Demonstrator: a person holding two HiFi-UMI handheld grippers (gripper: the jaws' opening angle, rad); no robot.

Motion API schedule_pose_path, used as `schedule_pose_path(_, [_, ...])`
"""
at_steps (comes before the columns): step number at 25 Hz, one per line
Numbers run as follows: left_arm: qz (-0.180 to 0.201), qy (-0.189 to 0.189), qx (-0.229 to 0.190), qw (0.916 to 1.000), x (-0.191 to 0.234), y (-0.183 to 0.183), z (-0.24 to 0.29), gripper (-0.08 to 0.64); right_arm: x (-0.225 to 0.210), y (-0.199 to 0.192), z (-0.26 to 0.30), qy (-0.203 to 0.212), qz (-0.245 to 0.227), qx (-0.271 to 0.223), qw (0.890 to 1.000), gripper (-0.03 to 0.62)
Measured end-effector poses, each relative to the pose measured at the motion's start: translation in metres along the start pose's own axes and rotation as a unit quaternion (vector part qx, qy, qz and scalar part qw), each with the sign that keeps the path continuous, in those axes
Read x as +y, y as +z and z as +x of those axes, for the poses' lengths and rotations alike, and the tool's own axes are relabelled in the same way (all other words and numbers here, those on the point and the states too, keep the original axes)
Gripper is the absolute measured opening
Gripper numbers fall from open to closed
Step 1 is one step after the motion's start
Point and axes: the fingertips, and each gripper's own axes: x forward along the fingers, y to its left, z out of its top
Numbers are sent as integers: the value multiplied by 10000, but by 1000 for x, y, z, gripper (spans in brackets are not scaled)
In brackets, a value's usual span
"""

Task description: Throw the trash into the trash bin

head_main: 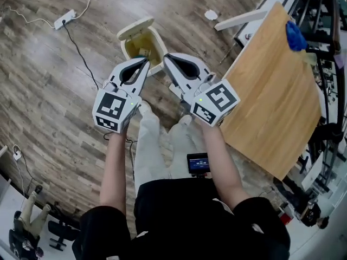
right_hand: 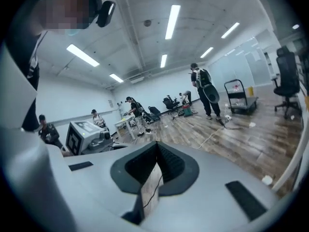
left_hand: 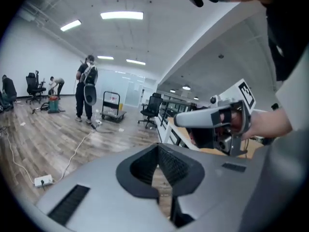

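A person holds 2 grippers out above a wood floor. The left gripper (head_main: 144, 64) and right gripper (head_main: 168, 58) are both clenched, with nothing between the jaws. The trash bin (head_main: 128, 46) stands open just past their tips. The drop seems done, and the next move is probably to look for more trash. The bin's contents are too dim to name. A blue thing (head_main: 295, 35) on the table (head_main: 271, 85) is also unclear.

The head view looks steeply down on the left gripper (head_main: 145, 62), right gripper (head_main: 166, 57) and floor (head_main: 49, 75). Each gripper view sits close behind its jaws, facing nearly level; both show the standing person (left_hand: 87, 93).
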Motion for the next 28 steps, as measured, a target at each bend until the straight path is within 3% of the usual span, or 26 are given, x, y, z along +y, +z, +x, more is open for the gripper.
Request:
schedule_pose_path(3, [182, 43, -549, 9983, -21, 71, -32, 6, 36, 63, -21, 321, -603, -223, 9974, -3])
schedule_pose_path(6, [12, -90, -992, 9950, -61, 116, -59, 6, 62, 113, -58, 370, -843, -508, 9945, -2])
schedule_pose_path(8, [-53, -209, -1181, 9928, -92, 133, -78, 6, 78, 134, -85, 326, -970, -688, 9924, -2])
schedule_pose_path(11, [147, -330, -1360, 9900, -122, 160, -107, 6, 101, 161, -117, 345, -1059, -1063, 9881, -3])
schedule_pose_path(15, [467, -153, -1731, 9837, -136, 199, -144, 6, 130, 177, -140, 604, -1230, -1309, 9819, -3])
schedule_pose_path(22, [669, -177, -1952, 9783, -158, 218, -163, 6, 154, 193, -150, 929, -1554, -1477, 9723, -3])
schedule_pose_path(28, [927, -167, -1902, 9772, -169, 220, -156, 6, 156, 191, -158, 916, -1582, -1452, 9724, -3])
